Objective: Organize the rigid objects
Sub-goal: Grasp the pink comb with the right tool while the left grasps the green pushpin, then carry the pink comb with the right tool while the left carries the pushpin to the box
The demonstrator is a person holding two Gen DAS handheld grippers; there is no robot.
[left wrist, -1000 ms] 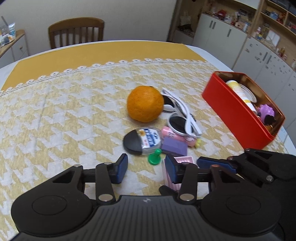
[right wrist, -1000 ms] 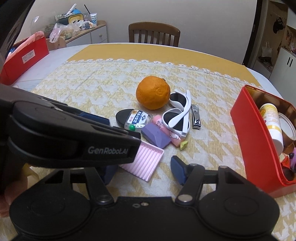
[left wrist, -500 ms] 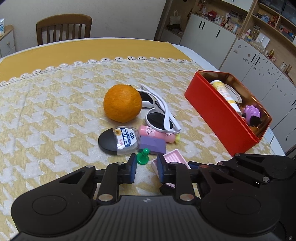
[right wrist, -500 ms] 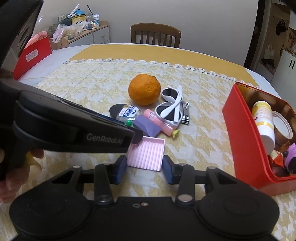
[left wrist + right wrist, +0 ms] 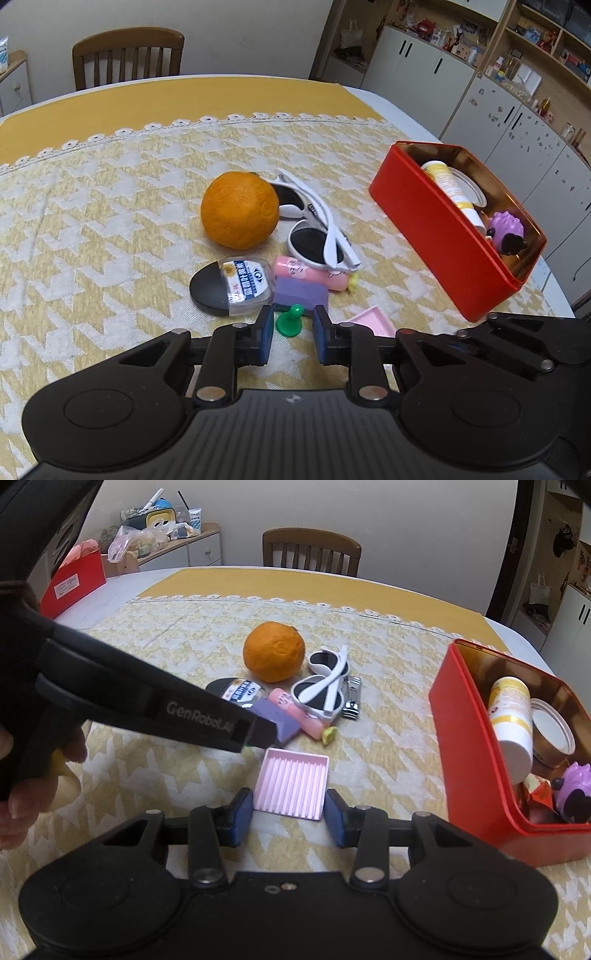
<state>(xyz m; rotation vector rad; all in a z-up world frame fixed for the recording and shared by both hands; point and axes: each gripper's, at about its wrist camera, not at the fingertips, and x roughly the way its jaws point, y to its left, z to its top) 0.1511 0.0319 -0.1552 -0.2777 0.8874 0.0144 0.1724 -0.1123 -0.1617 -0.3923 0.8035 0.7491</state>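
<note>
Left claw (image 5: 291,334): matte black plastic body, two round discs either side, silver pivot screws, ribbed centre panel with small white emblem, blue pads (image 5: 265,334) on fingertips. Right claw (image 5: 289,818): same black build, blue pads, silver screws, small holes at centre. White "GenRobot.AI" lettering on side of left claw body. Dark sleeve (image 5: 16,602) above hand.

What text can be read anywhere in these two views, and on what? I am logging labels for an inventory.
"GenRobot.AI": white lettering on the side of the left gripper, seen from the right wrist view.
Blue and white label on the clear-lidded black case: print with an eye logo, too small to read.
White sticker on the red box at far left: unreadable.
Yellow and white bottle in the red tin: print blurred.
Pink tube: drawings, no legible words.
</note>
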